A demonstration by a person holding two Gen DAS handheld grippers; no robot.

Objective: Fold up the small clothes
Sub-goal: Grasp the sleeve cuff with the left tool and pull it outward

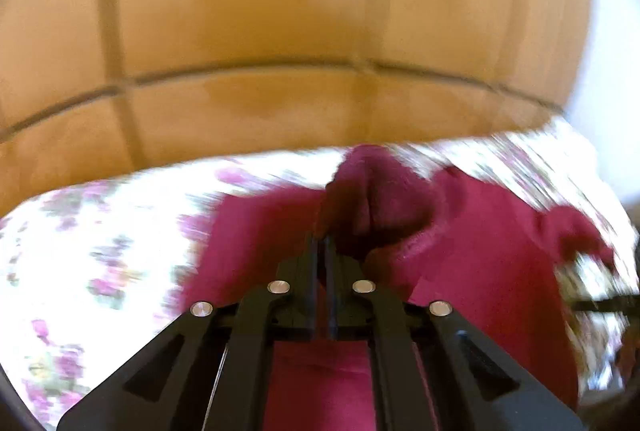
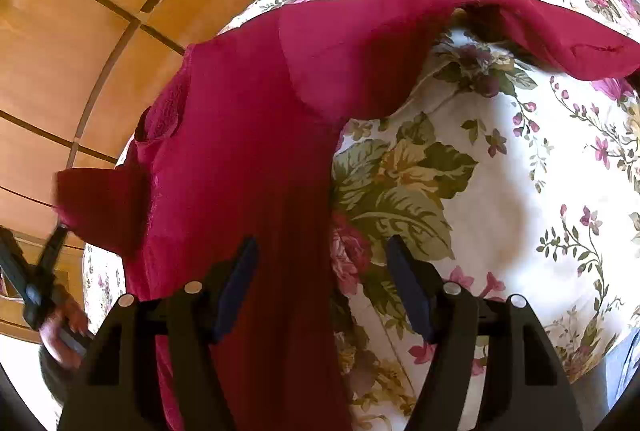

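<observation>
Two grippers at work: left gripper (image 1: 326,243) clamped on the red garment (image 2: 248,119) near the floral cloth's (image 2: 500,159) edge, right gripper (image 2: 320,263) spread wide above it, needing a steady, taut carry-over.

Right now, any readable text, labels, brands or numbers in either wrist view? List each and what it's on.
None readable.
Red garment: no tag, print or logo showing.
Floral sheet: flower pattern only, no words.
Wooden panels: plain, unmarked.
Left claw and right claw: black parts and metal pins, no markings visible.
The left wrist view is motion-blurred, so small print there could not be read.
</observation>
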